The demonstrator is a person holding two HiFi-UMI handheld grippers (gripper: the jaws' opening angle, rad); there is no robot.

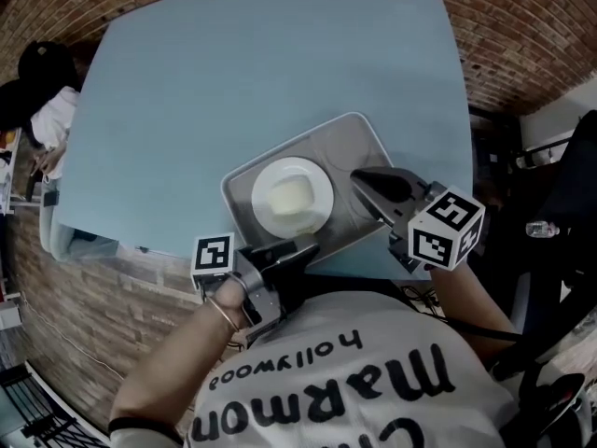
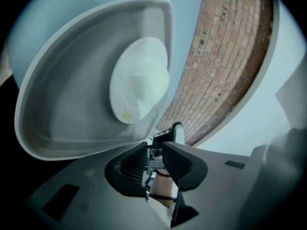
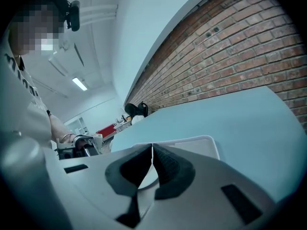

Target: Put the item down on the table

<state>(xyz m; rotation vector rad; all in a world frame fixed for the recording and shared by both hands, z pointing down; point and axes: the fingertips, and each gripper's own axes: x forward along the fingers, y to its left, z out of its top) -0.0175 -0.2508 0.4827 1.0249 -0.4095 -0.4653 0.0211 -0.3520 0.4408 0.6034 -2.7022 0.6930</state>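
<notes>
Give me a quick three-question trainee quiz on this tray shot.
1. What sits on the tray? A) a white plate B) a mug C) a book
2. True or false: the left hand-held gripper and the right hand-held gripper each clamp the tray's rim.
3. Fill in: the table top is light ____.
Key: 1 A; 2 true; 3 blue.

Pale-blue table (image 1: 280, 73), brick floor (image 1: 485, 26), perhaps ceiling striplight (image 3: 79, 84).
</notes>
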